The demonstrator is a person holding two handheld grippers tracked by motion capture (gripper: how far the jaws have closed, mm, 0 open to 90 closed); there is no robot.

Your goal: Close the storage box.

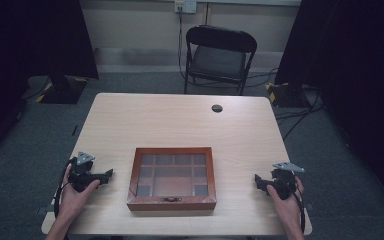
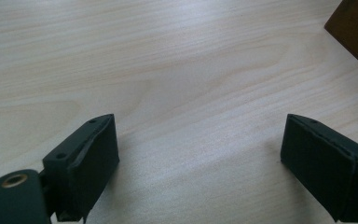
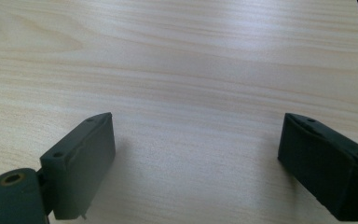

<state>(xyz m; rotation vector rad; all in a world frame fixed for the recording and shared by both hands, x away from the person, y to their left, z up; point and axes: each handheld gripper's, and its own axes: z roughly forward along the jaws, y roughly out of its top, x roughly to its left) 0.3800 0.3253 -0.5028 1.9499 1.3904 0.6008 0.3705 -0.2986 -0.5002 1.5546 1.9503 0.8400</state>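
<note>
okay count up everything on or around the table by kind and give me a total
Grippers: 2, left gripper and right gripper
Wooden box: 1
Table: 1
Chair: 1
Total: 5

The right gripper (image 3: 196, 163) looks along its two black fingers (image 3: 79, 163), which rise from the bottom edge and stand wide apart with nothing between them. The finger at the left is a blocky pad with two small screw holes along its top edge; behind it, in the bottom left corner, sits a round black part with a brass-coloured hole. The finger at the right has two screw holes as well and runs off the bottom right corner. Under and beyond them lies the pale wooden surface (image 3: 191, 70), its grain running across the picture. Each finger casts a soft shadow on the wood just beside it. A dark sliver shows at the top right corner, too small to tell what it is.
</note>
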